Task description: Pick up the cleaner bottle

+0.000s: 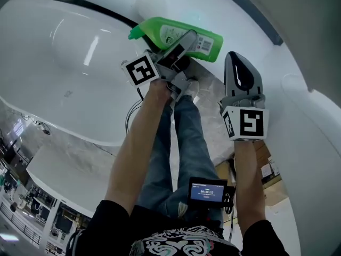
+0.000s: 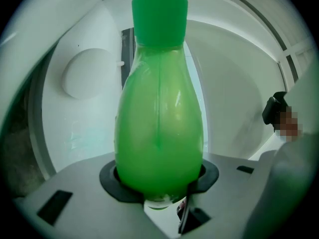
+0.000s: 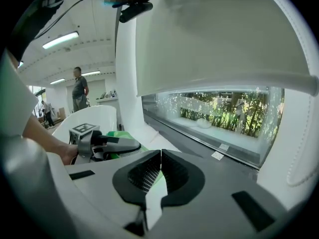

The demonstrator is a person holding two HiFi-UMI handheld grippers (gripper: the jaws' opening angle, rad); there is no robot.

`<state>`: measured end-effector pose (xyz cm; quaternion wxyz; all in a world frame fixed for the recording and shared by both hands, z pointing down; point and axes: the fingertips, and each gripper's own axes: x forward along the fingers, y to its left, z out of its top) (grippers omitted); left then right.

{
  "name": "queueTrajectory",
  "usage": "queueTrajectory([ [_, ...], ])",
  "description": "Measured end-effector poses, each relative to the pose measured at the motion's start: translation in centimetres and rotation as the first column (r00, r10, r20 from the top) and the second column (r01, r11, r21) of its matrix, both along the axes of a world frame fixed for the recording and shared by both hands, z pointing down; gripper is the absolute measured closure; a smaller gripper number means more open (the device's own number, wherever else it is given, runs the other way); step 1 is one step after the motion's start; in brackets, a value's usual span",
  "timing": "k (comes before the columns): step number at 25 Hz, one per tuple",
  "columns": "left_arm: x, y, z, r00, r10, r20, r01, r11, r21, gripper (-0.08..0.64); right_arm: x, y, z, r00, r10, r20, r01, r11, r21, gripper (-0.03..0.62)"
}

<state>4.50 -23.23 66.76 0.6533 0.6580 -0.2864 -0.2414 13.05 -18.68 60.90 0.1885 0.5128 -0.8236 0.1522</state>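
left gripper view: left gripper [image 2: 159, 179] fingers clamp green cleaner bottle [image 2: 159, 118]; right gripper [image 3: 160, 169] fingers together, empty.

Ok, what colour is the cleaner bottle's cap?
Green cap, same as the plastic bottle; clearest in left gripper view.

A bathroom showroom: white tubs [image 1: 42, 79] stand on a marble floor [image 1: 210, 89] in an open hall (strip lights [image 3: 60, 40] overhead), a person [image 3: 79, 88] standing beyond.
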Motion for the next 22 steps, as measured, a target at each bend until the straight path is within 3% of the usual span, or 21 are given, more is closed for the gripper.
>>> queueTrajectory([
  [13, -3.6, 1.8, -9.3, 0.999, -0.036, 0.002, 0.036, 0.999, 0.029, 0.364, -2.1, 0.0, -7.9, 1.0, -0.009, 0.002, 0.009, 1.0, 0.029, 0.565],
  [22, -7.4, 5.6, -16.5, 0.997, -0.049, -0.054, 0.053, 0.996, 0.072, 0.364, -5.0, 3.9, -13.6, 1.0, -0.02, -0.016, 0.021, 0.998, 0.062, 0.565],
])
